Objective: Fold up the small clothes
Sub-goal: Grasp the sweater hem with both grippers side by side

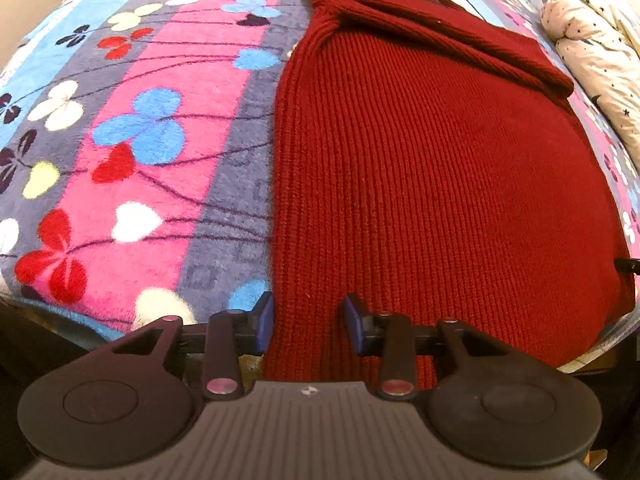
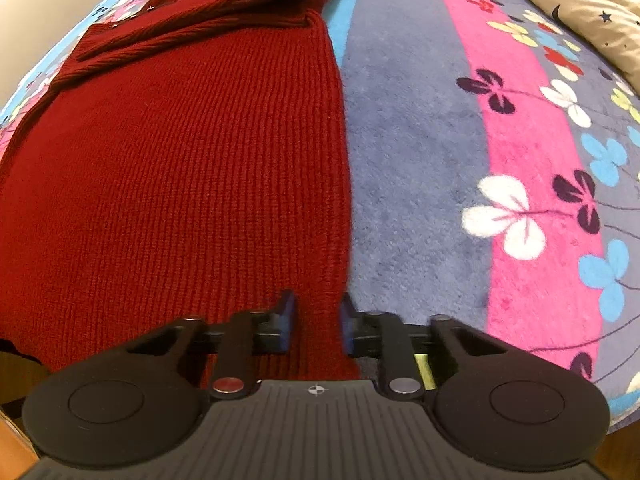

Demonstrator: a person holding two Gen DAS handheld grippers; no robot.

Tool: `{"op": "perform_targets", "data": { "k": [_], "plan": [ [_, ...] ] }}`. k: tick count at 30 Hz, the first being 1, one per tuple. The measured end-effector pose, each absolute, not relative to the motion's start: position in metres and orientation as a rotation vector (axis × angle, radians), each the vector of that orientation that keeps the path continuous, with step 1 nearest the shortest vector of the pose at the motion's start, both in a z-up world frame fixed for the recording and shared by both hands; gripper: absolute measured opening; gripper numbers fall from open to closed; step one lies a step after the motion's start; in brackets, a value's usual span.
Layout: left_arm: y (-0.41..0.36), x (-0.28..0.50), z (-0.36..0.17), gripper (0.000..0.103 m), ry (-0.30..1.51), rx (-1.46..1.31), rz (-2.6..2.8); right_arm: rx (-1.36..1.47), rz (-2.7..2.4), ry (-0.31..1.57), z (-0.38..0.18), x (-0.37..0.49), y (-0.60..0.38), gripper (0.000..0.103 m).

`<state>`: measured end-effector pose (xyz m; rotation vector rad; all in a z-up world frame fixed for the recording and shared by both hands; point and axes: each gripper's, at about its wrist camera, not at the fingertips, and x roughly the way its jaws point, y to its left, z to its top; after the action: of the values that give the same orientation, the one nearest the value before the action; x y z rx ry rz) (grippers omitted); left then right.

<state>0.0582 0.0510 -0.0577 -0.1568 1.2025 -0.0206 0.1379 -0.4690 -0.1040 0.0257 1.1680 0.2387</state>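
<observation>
A dark red knit sweater point(image 1: 432, 168) lies flat on a floral blanket point(image 1: 132, 128), sleeves folded across its far end. My left gripper point(image 1: 309, 326) is at the near hem's left corner, blue-padded jaws apart on either side of the hem fabric. In the right wrist view the sweater point(image 2: 180, 168) fills the left half. My right gripper point(image 2: 318, 322) is at the near hem's right corner, jaws apart with a strip of the hem between them. Neither pair of pads visibly pinches the cloth.
The blanket point(image 2: 500, 152) with pink, grey and blue stripes covers the bed. A cream star-print quilt point(image 1: 596, 48) lies bunched at the far right; it also shows in the right wrist view point(image 2: 588, 4). The bed's near edge runs just below both grippers.
</observation>
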Motion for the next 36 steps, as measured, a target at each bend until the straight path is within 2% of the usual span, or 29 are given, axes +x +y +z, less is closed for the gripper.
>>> {"op": "perform_targets", "data": {
  "k": [1, 2, 9, 12, 14, 15, 16, 18, 23, 24, 26, 29, 31, 32, 36],
  "plan": [
    [0.052, 0.059, -0.057, 0.038, 1.201, -0.165, -0.02, 0.032, 0.237, 1.166, -0.103, 0.138, -0.47, 0.012],
    [0.054, 0.059, -0.056, 0.037, 1.201, -0.177, -0.019, 0.038, 0.237, 1.162, -0.103, 0.138, -0.471, 0.012],
    [0.059, 0.058, -0.048, 0.036, 1.161, -0.244, -0.054, 0.096, 0.263, 1.127, -0.095, 0.137, -0.477, 0.01],
    [0.057, 0.057, -0.045, 0.033, 1.148, -0.249, -0.065, 0.118, 0.267, 1.116, -0.092, 0.138, -0.479, 0.01],
    [0.058, 0.056, -0.044, 0.027, 1.142, -0.254, -0.06, 0.133, 0.266, 1.105, -0.09, 0.139, -0.481, 0.01],
    [0.059, 0.056, -0.043, 0.017, 1.134, -0.255, -0.048, 0.146, 0.266, 1.097, -0.088, 0.139, -0.483, 0.01],
    [0.062, 0.056, -0.041, 0.011, 1.119, -0.257, -0.032, 0.164, 0.264, 1.085, -0.086, 0.14, -0.486, 0.01],
    [0.066, 0.056, -0.036, 0.009, 1.085, -0.286, -0.025, 0.203, 0.251, 1.06, -0.081, 0.141, -0.492, 0.01],
    [0.064, 0.06, -0.034, 0.009, 1.078, -0.305, -0.067, 0.294, 0.267, 0.997, -0.07, 0.143, -0.501, 0.01],
    [0.063, 0.061, -0.036, 0.014, 1.094, -0.306, -0.079, 0.287, 0.267, 1.005, -0.071, 0.144, -0.5, 0.01],
    [0.059, 0.062, -0.042, 0.016, 1.128, -0.282, -0.081, 0.248, 0.266, 1.048, -0.079, 0.145, -0.494, 0.011],
    [0.058, 0.063, -0.049, 0.017, 1.172, -0.252, -0.06, 0.148, 0.25, 1.131, -0.092, 0.145, -0.479, 0.015],
    [0.058, 0.062, -0.052, 0.025, 1.196, -0.243, -0.051, 0.102, 0.262, 1.164, -0.099, 0.144, -0.472, 0.02],
    [0.058, 0.061, -0.054, 0.026, 1.209, -0.233, -0.042, 0.086, 0.269, 1.17, -0.1, 0.144, -0.469, 0.024],
    [0.058, 0.062, -0.06, 0.026, 1.232, -0.207, -0.032, 0.022, 0.271, 1.184, -0.104, 0.141, -0.459, 0.026]
  ]
}}
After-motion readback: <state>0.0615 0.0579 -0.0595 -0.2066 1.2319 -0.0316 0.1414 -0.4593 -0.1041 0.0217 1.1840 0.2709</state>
